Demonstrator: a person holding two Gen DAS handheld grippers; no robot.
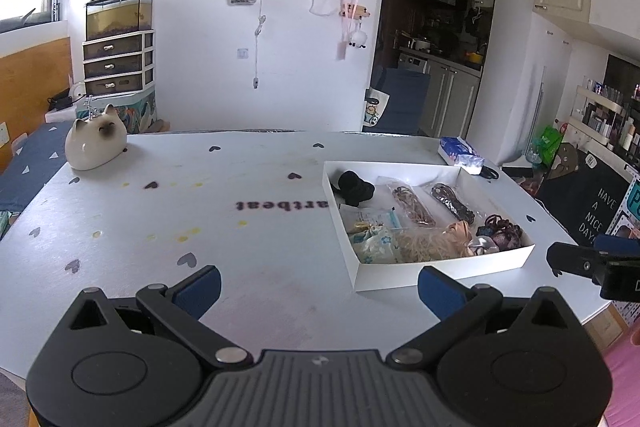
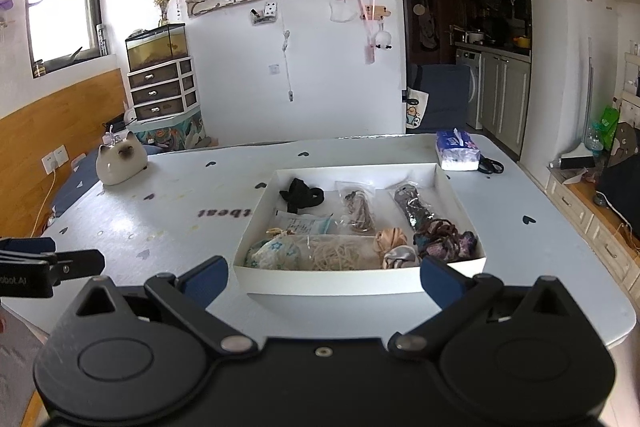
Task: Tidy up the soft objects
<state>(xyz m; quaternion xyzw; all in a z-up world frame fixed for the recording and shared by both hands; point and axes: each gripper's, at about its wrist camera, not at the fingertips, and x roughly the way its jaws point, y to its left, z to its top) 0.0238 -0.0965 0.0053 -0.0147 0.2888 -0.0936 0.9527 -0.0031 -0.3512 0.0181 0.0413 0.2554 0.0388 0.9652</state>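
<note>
Your right gripper (image 2: 324,277) sits low in the frame, jaws spread wide with nothing between them — the white tray (image 2: 340,285) lies dead centre just beyond the blue pads. Inside it: a black fabric piece (image 2: 301,198) at upper left, bagged cords, scrunchies (image 2: 444,237) at lower right. Your left gripper (image 2: 80,261) pokes in at the left edge. Cat figurine (image 2: 120,163) sits left of centre, tissue pack (image 2: 458,149) upper right of the tray — both on the table (image 2: 180,223).
</note>
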